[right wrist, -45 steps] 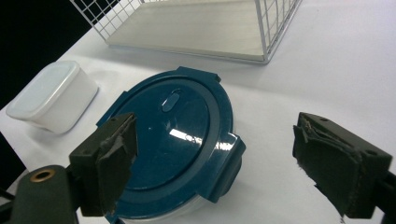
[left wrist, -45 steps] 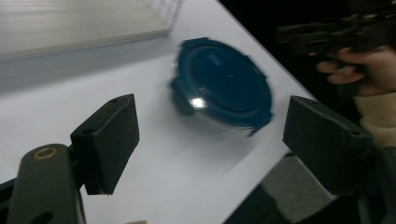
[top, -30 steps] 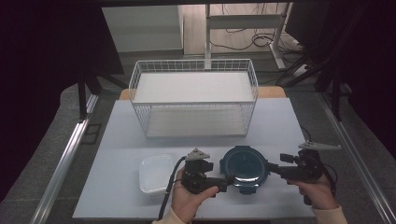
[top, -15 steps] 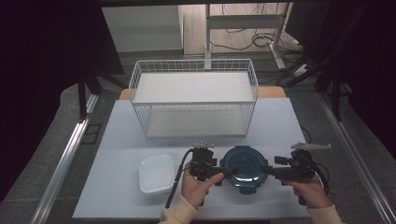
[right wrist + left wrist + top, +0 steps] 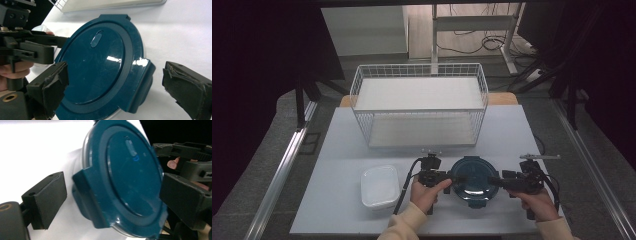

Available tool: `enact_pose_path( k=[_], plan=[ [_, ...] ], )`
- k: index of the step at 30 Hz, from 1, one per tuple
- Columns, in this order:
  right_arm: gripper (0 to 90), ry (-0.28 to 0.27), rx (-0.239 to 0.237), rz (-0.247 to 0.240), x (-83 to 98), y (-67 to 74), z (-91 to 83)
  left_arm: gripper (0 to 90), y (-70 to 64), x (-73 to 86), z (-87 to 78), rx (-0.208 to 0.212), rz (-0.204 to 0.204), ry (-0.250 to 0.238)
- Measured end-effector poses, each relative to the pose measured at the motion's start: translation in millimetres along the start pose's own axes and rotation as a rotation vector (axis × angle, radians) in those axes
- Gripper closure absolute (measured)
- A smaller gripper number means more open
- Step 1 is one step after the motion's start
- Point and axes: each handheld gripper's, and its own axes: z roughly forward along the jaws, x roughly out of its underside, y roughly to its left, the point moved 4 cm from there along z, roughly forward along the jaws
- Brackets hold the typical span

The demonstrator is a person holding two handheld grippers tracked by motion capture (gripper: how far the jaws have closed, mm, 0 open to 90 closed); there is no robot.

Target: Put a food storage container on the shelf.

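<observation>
High view: your left gripper (image 5: 452, 178) and right gripper (image 5: 495, 182) reach inward, level, flanking the round teal-lidded container (image 5: 473, 179) on the counter (image 5: 337, 150), fingers spread around its side latches.

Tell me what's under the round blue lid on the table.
A sliver of clear container rim shows beneath the blue lid at its lower edge in both gripper views. The lid covers the container's inside, so whether it holds anything cannot be seen.

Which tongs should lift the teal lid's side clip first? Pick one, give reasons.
Left, narrowly. Both tongs are open astride a clip, but the left tongs seem to have their lid clip deeper between the jaws than the right tongs do.
</observation>
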Motion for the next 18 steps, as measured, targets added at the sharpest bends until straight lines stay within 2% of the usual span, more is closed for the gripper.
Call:
enact_pose_path(
  k=[2,4,7,8,11,13,16,18],
  plan=[
    [6.4,0.018,-0.006,0.009,1.9,-1.2,4.9,8.8,3.6,0.9,2.6,0.021,-0.017,0.014],
    [6.4,0.023,-0.016,0.017,2.3,-1.8,7.4,8.8,4.5,0.9,4.2,0.022,-0.019,0.019],
    [6.4,0.039,-0.020,0.034,2.9,-2.1,14.7,11.3,5.2,1.2,7.4,0.031,-0.018,0.021],
    [6.4,0.049,-0.026,0.035,3.7,-1.6,17.3,11.6,4.7,2.8,9.9,0.041,-0.012,0.039],
    [6.5,0.061,-0.028,0.041,4.4,-2.5,19.8,12.5,4.6,3.9,11.6,0.040,-0.011,0.049],
    [6.9,0.071,-0.038,0.065,6.3,-3.2,23.1,13.4,4.8,4.2,14.8,0.046,-0.030,0.058],
    [8.1,0.095,-0.042,0.073,9.7,-3.1,27.2,13.8,5.7,5.0,16.9,0.064,-0.044,0.066],
    [8.8,0.108,-0.043,0.077,11.2,-2.9,29.8,17.3,5.7,5.4,17.1,0.075,-0.051,0.062]
  ],
)
